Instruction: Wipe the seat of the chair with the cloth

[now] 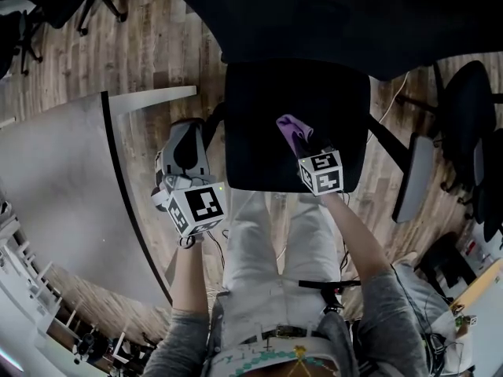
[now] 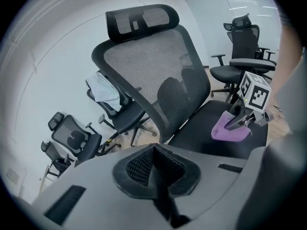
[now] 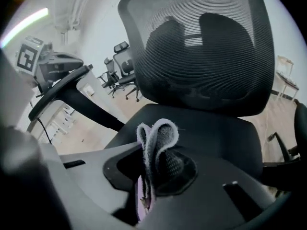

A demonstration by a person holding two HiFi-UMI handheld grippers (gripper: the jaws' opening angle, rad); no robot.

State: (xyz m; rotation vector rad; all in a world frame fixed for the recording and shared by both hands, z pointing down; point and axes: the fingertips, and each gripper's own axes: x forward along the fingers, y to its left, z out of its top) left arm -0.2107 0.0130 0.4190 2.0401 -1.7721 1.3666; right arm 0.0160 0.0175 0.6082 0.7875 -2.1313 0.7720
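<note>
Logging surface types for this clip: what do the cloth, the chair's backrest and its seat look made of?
The cloth: soft, fuzzy pale-purple fabric, probably microfibre; nap shows along its folded edge. The backrest: black open mesh; shapes behind show through the weave. The seat: matte black, likely upholstery fabric; texture too fine to confirm.

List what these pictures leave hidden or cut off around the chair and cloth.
1. Chair base: head view, hidden under the seat.
2. Cloth: right gripper view, lower part buried between the shut jaws.
3. Backrest: head view, top cut off by the upper edge, dark.
</note>
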